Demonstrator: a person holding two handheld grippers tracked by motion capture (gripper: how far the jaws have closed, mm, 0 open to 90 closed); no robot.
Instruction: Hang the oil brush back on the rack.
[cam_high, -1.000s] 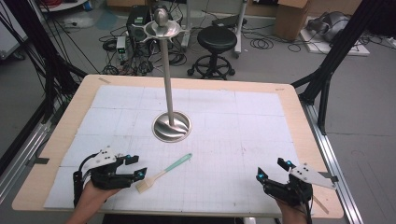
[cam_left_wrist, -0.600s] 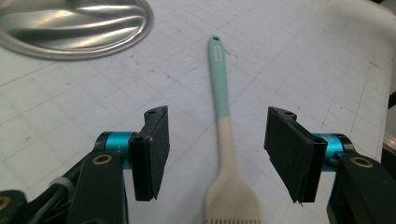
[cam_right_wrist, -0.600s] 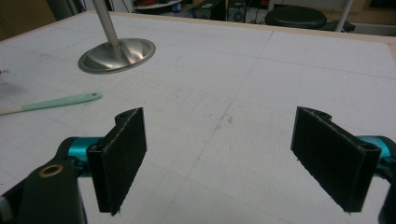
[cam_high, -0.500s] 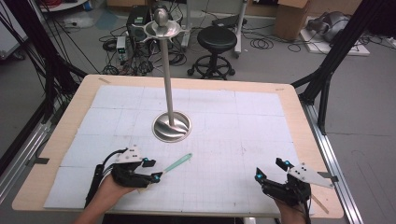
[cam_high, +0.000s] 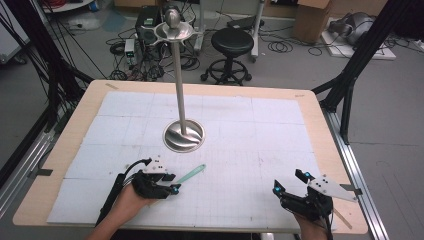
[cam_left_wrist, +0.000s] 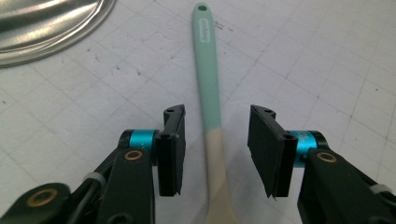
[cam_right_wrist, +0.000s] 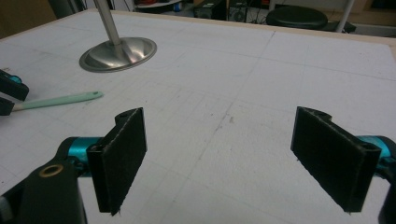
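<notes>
A spatula (cam_left_wrist: 208, 74) with a mint-green handle and a cream lower part lies flat on the white gridded mat (cam_high: 240, 130). My left gripper (cam_left_wrist: 217, 149) straddles it where green meets cream. Its jaws have just been closing, with the spatula between them and a gap still showing on each side. From above, the left gripper (cam_high: 173, 183) covers the spatula's head, and the green handle (cam_high: 192, 173) points away toward the metal stand. My right gripper (cam_high: 289, 182) rests near the front right of the mat, open wide with nothing between its jaws (cam_right_wrist: 229, 158).
A steel stand with a round base (cam_high: 184, 135) and a tall pole carrying a dish (cam_high: 172, 30) rises at the mat's middle. The wooden table edge (cam_high: 320, 105) frames the mat. A stool (cam_high: 231, 42) and cables sit on the floor behind.
My left gripper has moved right along the front of the mat and now sits over the spatula's cream end, jaws narrower than before. The right gripper has stayed put.
</notes>
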